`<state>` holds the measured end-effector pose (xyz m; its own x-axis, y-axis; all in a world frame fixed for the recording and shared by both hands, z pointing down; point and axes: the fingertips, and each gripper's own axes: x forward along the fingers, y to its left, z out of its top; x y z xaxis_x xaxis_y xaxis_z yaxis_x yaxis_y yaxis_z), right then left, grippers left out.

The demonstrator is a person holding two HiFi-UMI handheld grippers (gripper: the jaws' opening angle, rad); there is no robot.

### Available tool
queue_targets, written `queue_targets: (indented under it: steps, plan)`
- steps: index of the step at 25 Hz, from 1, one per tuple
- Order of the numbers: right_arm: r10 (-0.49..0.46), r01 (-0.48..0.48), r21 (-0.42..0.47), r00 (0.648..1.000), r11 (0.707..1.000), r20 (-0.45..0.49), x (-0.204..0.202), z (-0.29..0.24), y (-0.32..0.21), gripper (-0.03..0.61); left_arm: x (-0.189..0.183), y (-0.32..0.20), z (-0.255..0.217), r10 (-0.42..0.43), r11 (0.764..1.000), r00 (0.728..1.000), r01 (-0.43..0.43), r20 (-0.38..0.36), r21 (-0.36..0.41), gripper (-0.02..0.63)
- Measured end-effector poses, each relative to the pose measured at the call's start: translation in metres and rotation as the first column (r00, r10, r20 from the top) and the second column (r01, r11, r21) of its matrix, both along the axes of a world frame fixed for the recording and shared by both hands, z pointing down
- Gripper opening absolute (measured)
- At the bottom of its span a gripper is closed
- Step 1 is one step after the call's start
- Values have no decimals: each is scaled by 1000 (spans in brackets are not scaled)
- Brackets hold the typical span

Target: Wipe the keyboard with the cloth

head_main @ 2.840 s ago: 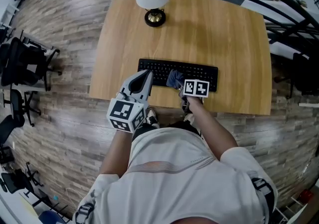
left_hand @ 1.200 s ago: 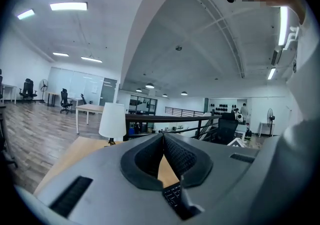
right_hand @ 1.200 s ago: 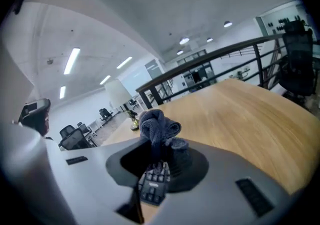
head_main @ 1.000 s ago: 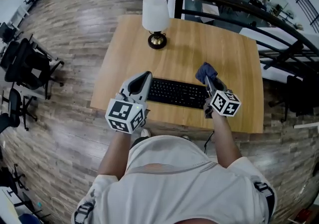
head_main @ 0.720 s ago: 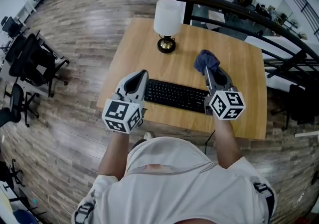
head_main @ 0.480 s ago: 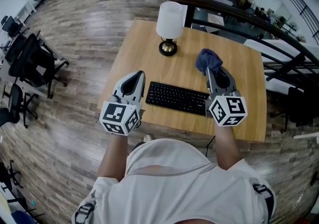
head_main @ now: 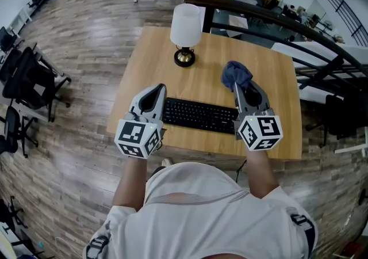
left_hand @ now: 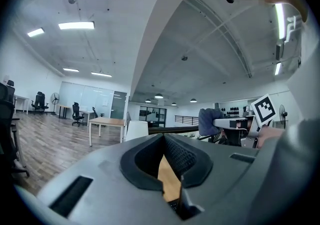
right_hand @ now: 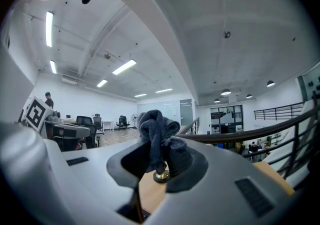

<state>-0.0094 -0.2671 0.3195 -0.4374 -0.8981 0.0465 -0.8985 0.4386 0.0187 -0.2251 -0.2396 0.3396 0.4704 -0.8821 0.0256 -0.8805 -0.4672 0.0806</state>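
Between the fingers of the right gripper (right_hand: pixel 161 165), clamped tight, the bunched blue cloth (right_hand: pixel 159 136) hangs above the table (head_main: pixel 273 62), just past the right end of the keyboard (head_main: pixel 198 115); 2.8 seconds ago it was pressed on the keys. The left gripper (head_main: pixel 156 92) waits at the keyboard's left end, fingers together on nothing. A careless swing back could clip the lamp (head_main: pixel 185 22), or the loosely gathered cloth could slip free.
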Motion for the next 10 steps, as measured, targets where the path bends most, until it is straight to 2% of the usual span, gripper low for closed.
queue_targets:
  steps: [10]
  plan:
    - [21,-21,-17,1000,1000,-2,11,4,-1,118,15,-2,-1,38,999,999,-38,4,-2,14]
